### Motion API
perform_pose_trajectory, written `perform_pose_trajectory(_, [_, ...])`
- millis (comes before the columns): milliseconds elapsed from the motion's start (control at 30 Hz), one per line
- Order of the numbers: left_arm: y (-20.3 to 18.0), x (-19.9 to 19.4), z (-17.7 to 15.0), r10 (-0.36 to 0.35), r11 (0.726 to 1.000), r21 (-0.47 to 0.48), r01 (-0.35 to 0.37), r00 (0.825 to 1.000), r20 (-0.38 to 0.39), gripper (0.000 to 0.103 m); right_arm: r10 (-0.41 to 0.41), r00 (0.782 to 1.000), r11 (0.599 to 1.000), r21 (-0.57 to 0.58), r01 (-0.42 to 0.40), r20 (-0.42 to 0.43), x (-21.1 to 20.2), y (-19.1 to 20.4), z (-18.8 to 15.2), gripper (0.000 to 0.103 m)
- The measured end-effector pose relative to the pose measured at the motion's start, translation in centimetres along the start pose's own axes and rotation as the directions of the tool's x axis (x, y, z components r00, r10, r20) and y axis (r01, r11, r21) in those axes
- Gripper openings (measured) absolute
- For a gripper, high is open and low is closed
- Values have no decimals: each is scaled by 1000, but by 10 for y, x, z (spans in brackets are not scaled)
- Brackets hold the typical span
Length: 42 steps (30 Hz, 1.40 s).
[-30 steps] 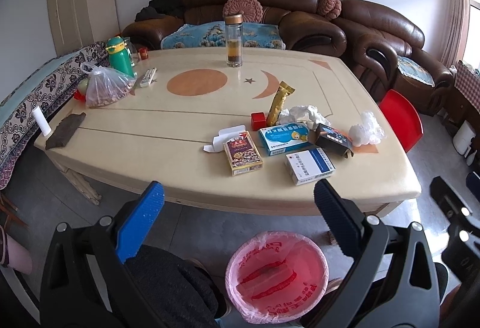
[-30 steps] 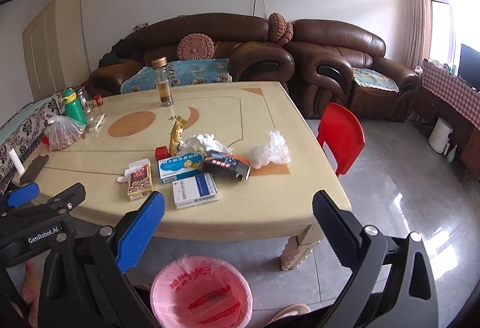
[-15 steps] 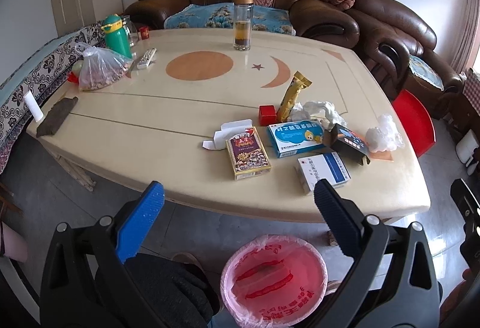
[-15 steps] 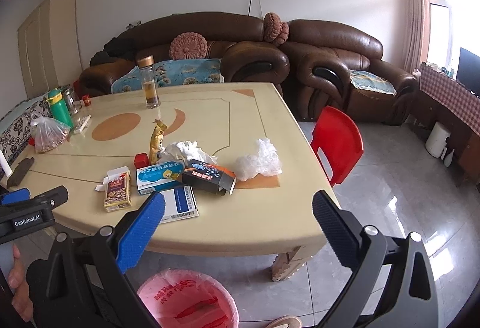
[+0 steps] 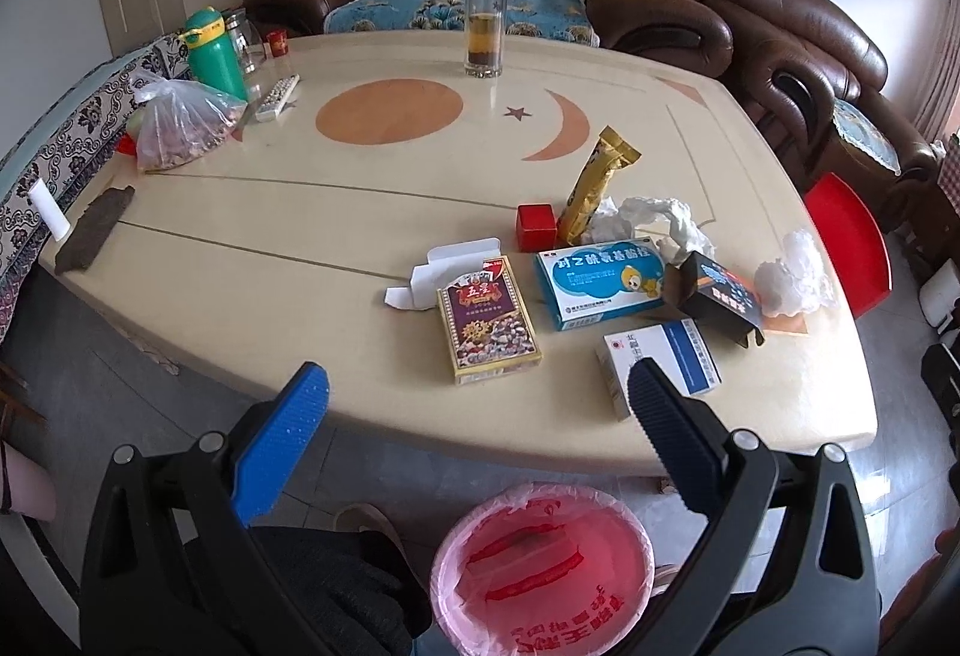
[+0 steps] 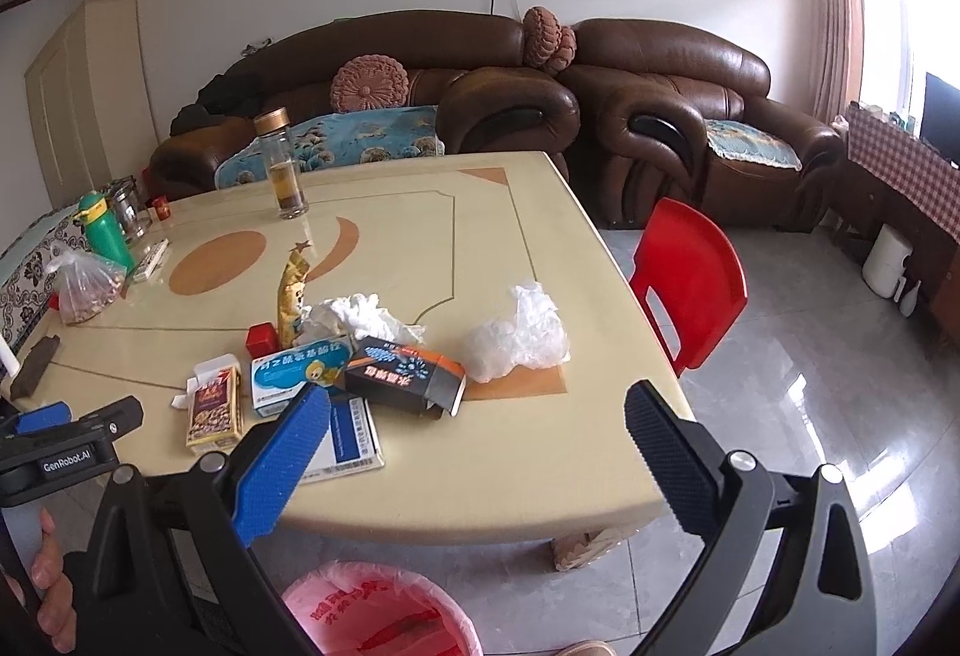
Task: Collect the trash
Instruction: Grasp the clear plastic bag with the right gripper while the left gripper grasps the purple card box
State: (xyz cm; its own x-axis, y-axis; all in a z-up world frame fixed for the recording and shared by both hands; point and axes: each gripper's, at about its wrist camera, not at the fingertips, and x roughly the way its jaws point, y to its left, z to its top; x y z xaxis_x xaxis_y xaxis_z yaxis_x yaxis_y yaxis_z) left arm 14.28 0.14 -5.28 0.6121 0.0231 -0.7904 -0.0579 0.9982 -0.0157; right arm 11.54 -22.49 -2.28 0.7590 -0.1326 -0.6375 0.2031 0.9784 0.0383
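Trash lies near the front right of a beige table (image 5: 300, 212): a card box (image 5: 487, 318), a blue medicine box (image 5: 600, 282), a white-blue box (image 5: 660, 356), a black carton (image 5: 717, 296), a gold wrapper (image 5: 594, 185), crumpled tissue (image 5: 660, 218) and a white plastic wad (image 5: 792, 281). A pink-lined bin (image 5: 543, 566) stands on the floor below the table edge. My left gripper (image 5: 474, 398) is open and empty above the bin, short of the card box. My right gripper (image 6: 474, 416) is open and empty, near the white-blue box (image 6: 354, 437) and black carton (image 6: 408, 374).
A glass bottle (image 5: 485, 17), green flask (image 5: 213, 53), remote (image 5: 277, 96) and bagged food (image 5: 180, 125) sit farther back on the table. A red chair (image 6: 690, 284) stands at the table's right. Brown sofas line the back wall. The left gripper's body shows in the right wrist view (image 6: 66, 452).
Both grippers have moved forward and closer to the table; the trash and the bin appear larger and nearer. Both stay open and empty.
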Motion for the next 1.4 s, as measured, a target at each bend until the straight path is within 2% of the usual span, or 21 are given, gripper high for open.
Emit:
perform_pose_trajectory(533, [-5,70,17,41,999,-20,-43,993,-111,98,-5,998,1000,25,7,-55,67,-14,10,97])
perform_pose_trajectory(867, [-11,102,25,68,997,-10,-70,987,-148,98,-17,997,1000,25,19,-76,108,-21,16,97])
perform_pose_trajectory(1200, [-8,145,26,114,992,-21,-121,969,-220,98,-10,995,1000,-5,10,-97,159,-23,24,97])
perform_pose_trajectory(1400, [-6,159,25,114,992,-27,-124,962,-247,98,14,987,1000,9,-13,-162,197,-29,14,97])
